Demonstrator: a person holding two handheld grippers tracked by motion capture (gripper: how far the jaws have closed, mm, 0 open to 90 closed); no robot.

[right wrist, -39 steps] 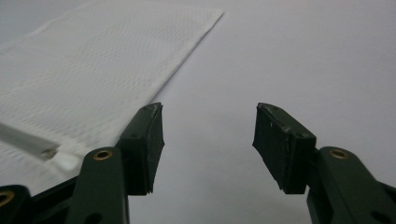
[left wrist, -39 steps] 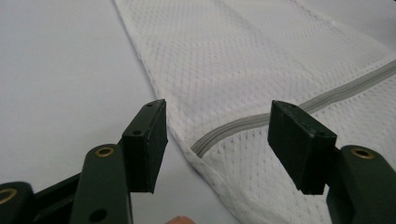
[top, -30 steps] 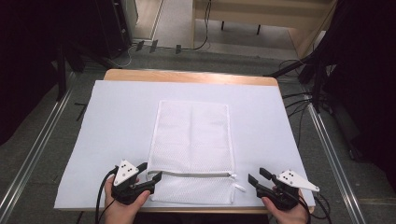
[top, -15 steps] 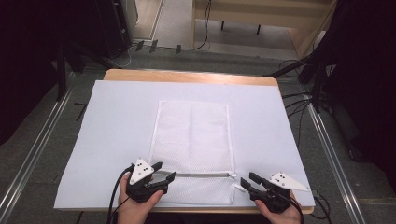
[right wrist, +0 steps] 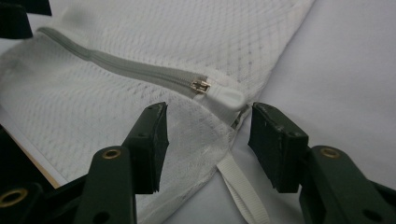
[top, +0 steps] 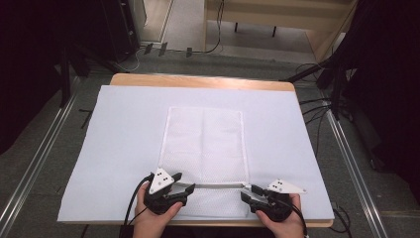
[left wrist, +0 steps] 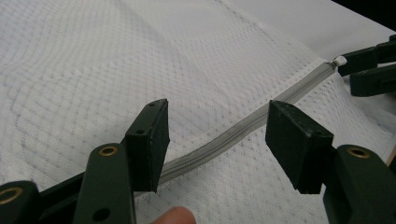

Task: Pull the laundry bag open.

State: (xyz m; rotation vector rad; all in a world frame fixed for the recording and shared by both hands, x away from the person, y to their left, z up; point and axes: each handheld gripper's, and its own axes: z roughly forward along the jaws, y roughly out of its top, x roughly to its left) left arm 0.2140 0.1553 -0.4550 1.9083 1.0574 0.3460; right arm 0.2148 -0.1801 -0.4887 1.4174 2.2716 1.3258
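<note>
A white sheet covers the counter; the mesh laundry bag lies flat at its centre. Both hand-held grippers, left and right, gape apart at opposite ends of the grey zipper.

Setting: you are working in a lab or test room, not a home. A pale wooden table is sitting under a large white sheet on grey carpet flooring. Metal floor rails are running along both sides, black cables are trailing across the floor, and dark equipment racks are standing behind.
</note>
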